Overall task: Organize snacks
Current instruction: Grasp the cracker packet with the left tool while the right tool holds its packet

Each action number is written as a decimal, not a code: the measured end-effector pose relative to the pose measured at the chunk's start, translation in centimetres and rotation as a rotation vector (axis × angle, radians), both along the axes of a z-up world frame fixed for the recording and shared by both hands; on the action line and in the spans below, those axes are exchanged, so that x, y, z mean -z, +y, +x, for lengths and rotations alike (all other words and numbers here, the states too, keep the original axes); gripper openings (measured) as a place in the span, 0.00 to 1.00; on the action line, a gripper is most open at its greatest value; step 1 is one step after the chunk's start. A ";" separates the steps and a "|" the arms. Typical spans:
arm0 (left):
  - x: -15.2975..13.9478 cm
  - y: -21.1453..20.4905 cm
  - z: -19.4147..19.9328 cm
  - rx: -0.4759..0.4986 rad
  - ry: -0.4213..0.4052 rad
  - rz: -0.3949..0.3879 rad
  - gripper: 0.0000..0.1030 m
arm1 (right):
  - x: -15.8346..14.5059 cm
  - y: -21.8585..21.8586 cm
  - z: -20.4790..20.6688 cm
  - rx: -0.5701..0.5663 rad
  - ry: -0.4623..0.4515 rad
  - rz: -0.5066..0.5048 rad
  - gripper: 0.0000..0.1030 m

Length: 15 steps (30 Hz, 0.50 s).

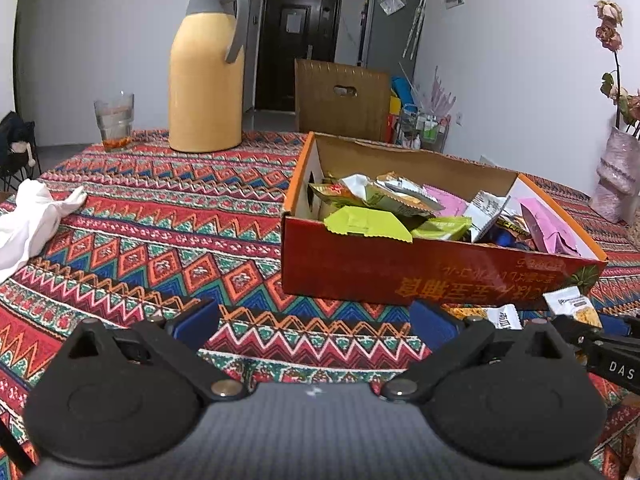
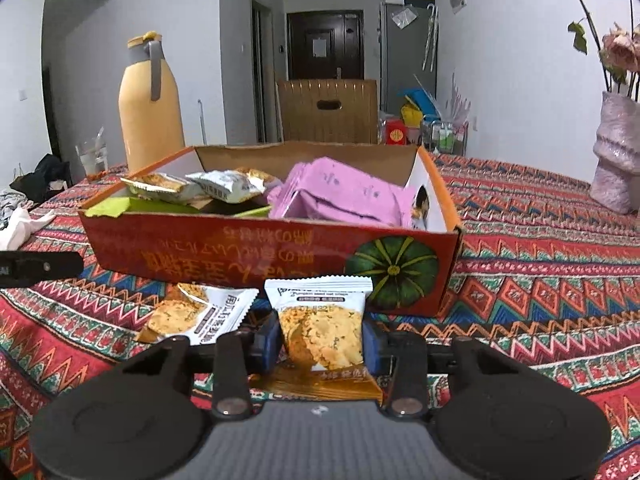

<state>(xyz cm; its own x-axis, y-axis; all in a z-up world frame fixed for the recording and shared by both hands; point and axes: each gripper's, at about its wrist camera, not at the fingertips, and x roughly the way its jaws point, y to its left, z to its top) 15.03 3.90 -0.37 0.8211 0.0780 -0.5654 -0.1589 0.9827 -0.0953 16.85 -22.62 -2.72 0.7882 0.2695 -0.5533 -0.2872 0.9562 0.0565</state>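
Item in hand: a single crisp packet (image 2: 322, 322), white top with a golden biscuit pictured, standing upright just in front of the red cardboard box (image 2: 256, 252), between the blue pads of the right gripper (image 2: 320, 344), whose jaws stand narrowed on its two side edges and appear to press them; judged step, the pick-up of a loose snack for return to the box. To the left of that packet, a second crisp packet (image 2: 200, 316) of the same kind lies flat on the patterned tablecloth (image 2: 540, 280), also in front of the box and not yet collected. Left gripper (image 1: 314, 320): jaws wide apart, nothing between them, hovering over the cloth to the left of the box front. Next move, as judged: lift the held packet clear of the near wall and release it inside. Box contents, left to right: lime-green wrappers (image 1: 368, 222), white-and-gold crisp packets (image 2: 192, 186), pink packets (image 2: 344, 196) piled at the right end; already fairly full. Behind the box, to the left: a glass tumbler (image 1: 114, 122) and a yellow thermos jug (image 1: 206, 72).
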 end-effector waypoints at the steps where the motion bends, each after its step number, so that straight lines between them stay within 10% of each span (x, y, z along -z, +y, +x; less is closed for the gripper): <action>1: -0.1 0.0 0.1 0.004 0.011 -0.008 1.00 | -0.1 -0.1 -0.1 0.003 -0.006 0.002 0.38; 15: -2.1 -6.5 1.2 0.133 0.054 0.044 1.00 | -1.8 -4.1 -1.7 0.066 -0.065 0.018 0.38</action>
